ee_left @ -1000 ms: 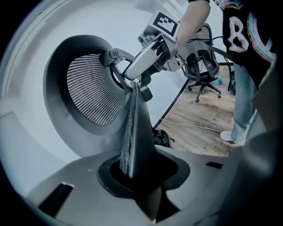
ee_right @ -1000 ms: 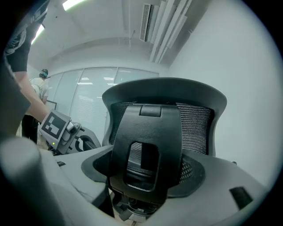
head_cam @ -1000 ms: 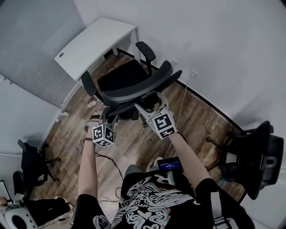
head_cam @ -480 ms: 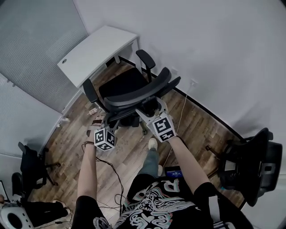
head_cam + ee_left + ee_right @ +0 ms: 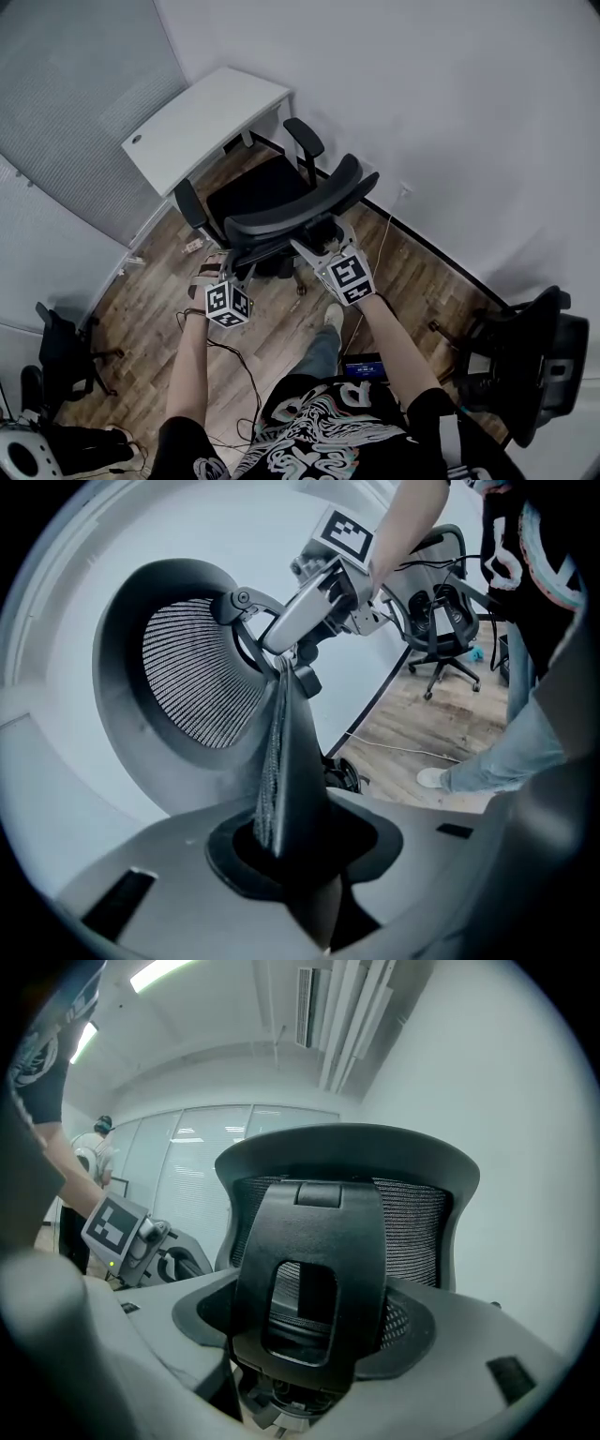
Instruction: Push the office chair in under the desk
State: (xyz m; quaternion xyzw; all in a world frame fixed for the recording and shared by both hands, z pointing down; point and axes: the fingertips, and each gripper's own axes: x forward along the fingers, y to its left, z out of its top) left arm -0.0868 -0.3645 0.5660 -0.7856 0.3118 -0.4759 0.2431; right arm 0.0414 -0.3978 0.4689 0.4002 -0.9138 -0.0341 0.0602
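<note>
Leg [image 5: 317, 352] stepped forward, left gripper [image 5: 242, 274] clamping office chair [image 5: 258, 183]

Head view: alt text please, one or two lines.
Seen from above, a person holds the left gripper and right gripper against the backrest of a black office chair that faces a white desk in the room's corner, its seat not yet under the desk. The wood floor has loose cables; a second black chair stands at right.

We are in an office: a white bench [image 5: 202, 117] stands by the wall with a black mesh office chair [image 5: 272, 183] before it and another swivel chair [image 5: 534, 361] nearby, on wood-look flooring [image 5: 281, 314], with glass partitions [image 5: 202, 1176] and strip ceiling lights [image 5: 164, 971].
</note>
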